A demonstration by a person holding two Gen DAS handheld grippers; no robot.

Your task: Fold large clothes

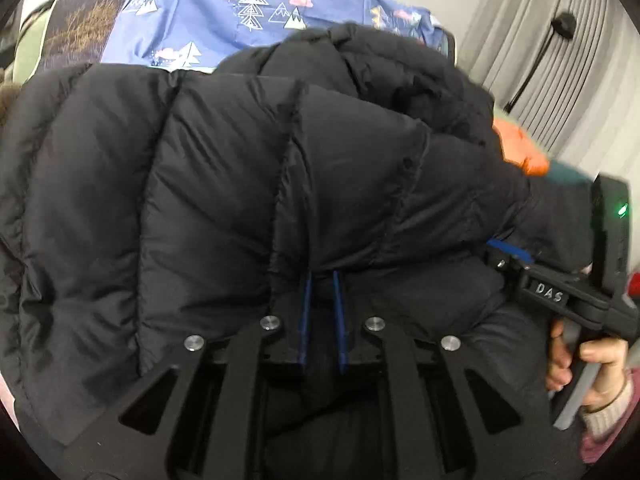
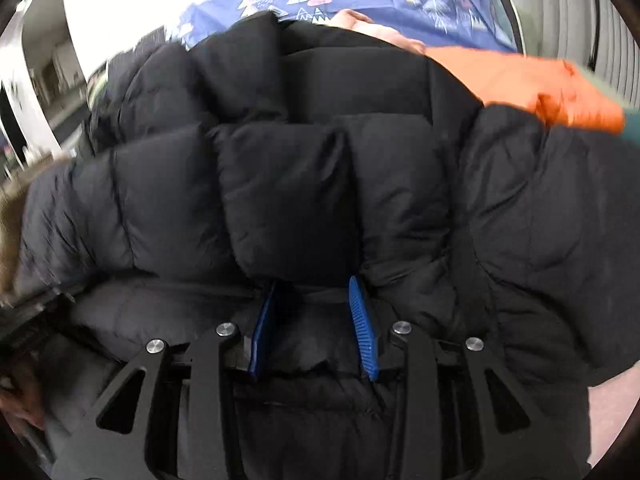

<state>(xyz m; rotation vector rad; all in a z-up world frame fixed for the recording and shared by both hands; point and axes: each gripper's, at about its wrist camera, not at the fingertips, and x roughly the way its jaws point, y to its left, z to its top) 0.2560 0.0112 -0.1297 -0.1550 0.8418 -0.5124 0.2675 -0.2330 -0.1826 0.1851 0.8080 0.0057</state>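
Observation:
A black puffer jacket (image 1: 248, 184) lies bunched and folded over itself, filling both views. My left gripper (image 1: 321, 280) has its blue pads nearly together at the hem of the top layer, and the creases in the fabric run toward that pinch. In the right wrist view the same jacket (image 2: 288, 184) bulges over my right gripper (image 2: 314, 292). Its blue pads stand well apart and the fold rests loosely between the tips. A hand (image 1: 596, 360) holds the right tool at the right edge of the left wrist view.
A blue sheet printed with trees (image 1: 224, 12) covers the surface behind the jacket. An orange garment (image 2: 536, 80) lies at the far right, next to the jacket. Fur trim (image 2: 10, 236) shows at the left edge. Pale curtains (image 1: 532, 40) hang at the right.

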